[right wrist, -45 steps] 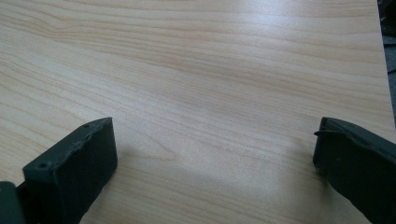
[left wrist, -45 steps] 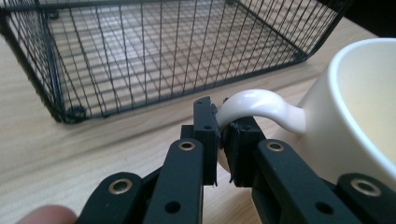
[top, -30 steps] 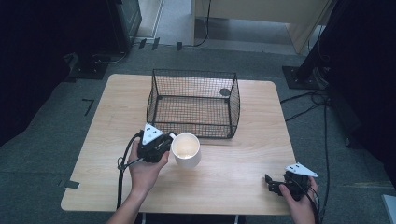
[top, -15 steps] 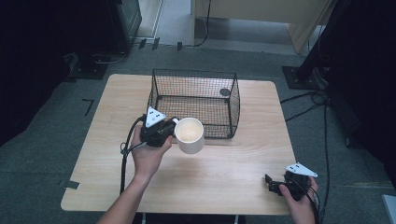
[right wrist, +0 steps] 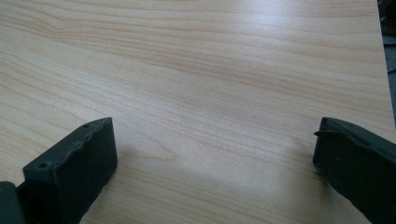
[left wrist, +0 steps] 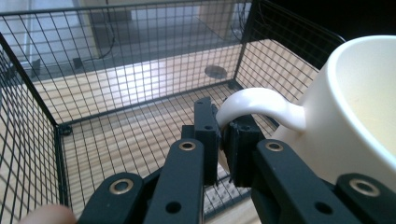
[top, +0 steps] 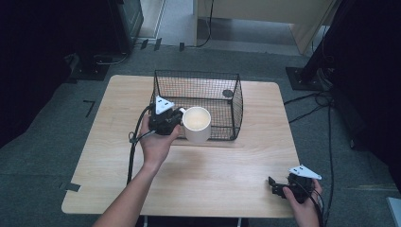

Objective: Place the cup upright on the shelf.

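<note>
1. The left gripper (top: 176, 118) is clamped on the handle (left wrist: 254, 105) of a white mug (top: 196, 124); in the left gripper view the two black jaws meet on the lower end of that handle, and the mug's cream inside rises at the right.
2. In the high view the mug is held upright at the front left of a black wire basket (top: 196, 104), its body lying against or just before the front wall; whether it touches the mesh cannot be told.
3. A small dark round disc (top: 228, 93) lies inside the basket near its far right corner; it is too small to identify.
4. The right gripper (top: 276, 186) sits low at the near right of the wooden table (top: 227, 165); its jaws stand wide apart over bare wood.
5. No brand, label or writing is legible on anything.
</note>
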A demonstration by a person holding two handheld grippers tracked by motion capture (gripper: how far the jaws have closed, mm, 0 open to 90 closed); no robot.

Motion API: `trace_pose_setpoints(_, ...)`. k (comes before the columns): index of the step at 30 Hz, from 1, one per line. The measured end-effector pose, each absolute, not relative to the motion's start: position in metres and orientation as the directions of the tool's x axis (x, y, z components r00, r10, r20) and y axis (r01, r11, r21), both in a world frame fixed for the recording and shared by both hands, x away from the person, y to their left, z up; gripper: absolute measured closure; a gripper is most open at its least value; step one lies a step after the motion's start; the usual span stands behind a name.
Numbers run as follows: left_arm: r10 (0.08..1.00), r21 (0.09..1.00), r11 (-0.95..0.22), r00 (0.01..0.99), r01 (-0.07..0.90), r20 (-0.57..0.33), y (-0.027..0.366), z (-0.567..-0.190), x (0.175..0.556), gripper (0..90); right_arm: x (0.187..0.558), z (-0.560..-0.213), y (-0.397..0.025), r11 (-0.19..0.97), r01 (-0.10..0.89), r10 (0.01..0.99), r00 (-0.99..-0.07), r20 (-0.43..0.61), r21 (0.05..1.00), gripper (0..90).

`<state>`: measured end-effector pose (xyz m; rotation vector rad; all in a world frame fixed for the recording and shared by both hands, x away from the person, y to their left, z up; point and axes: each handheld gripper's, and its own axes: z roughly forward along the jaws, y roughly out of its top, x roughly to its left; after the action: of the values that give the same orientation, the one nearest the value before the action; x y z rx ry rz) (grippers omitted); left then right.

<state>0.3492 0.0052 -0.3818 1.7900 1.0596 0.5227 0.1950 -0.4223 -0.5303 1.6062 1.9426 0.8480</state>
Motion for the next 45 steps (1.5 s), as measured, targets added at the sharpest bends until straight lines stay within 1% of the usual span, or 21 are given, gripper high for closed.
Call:
trace_pose_setpoints(8, 0.862, 0.887, -0.164, 0.501, 0.432, -0.084, -0.005, -0.381, 0.377, 85.7, 0.195, -0.53, -0.422, 0.12, 0.684, 0.98, -0.198, 0.025, 0.719, 0.0)
trace_pose_setpoints(13, 0.871, 0.879, -0.147, 0.481, 0.453, -0.102, -0.013, -0.387, 0.395, 85.8, 0.195, -0.53, -0.422, 0.12, 0.684, 0.98, -0.198, 0.025, 0.719, 0.0)
trace_pose_setpoints(19, 0.881, 0.877, -0.142, 0.463, 0.459, -0.1, -0.02, -0.389, 0.409, 85.8, 0.195, -0.53, -0.422, 0.119, 0.684, 0.98, -0.197, 0.025, 0.719, 0.0)
trace_pose_setpoints(24, 0.895, 0.877, -0.156, 0.441, 0.455, -0.069, -0.029, -0.389, 0.426, 85.7, 0.195, -0.53, -0.422, 0.119, 0.684, 0.98, -0.198, 0.026, 0.72, 0.0)
trace_pose_setpoints(31, 0.901, 0.877, -0.152, 0.429, 0.455, -0.066, -0.031, -0.393, 0.447, 85.8, 0.195, -0.53, -0.422, 0.126, 0.683, 0.979, -0.205, 0.023, 0.72, 0.0)
trace_pose_setpoints(34, 0.906, 0.874, -0.172, 0.422, 0.455, -0.041, -0.032, -0.397, 0.454, 85.7, 0.195, -0.53, -0.422, 0.126, 0.683, 0.979, -0.204, 0.023, 0.72, 0.0)
trace_pose_setpoints(43, 0.903, 0.888, -0.212, 0.43, 0.408, 0.018, -0.034, -0.405, 0.471, 85.7, 0.195, -0.53, -0.422, 0.126, 0.683, 0.979, -0.205, 0.023, 0.72, 0.0)
trace_pose_setpoints(45, 0.901, 0.89, -0.202, 0.434, 0.408, 0.005, -0.033, -0.407, 0.475, 85.7, 0.195, -0.53, -0.422, 0.126, 0.683, 0.979, -0.205, 0.022, 0.72, 0.0)
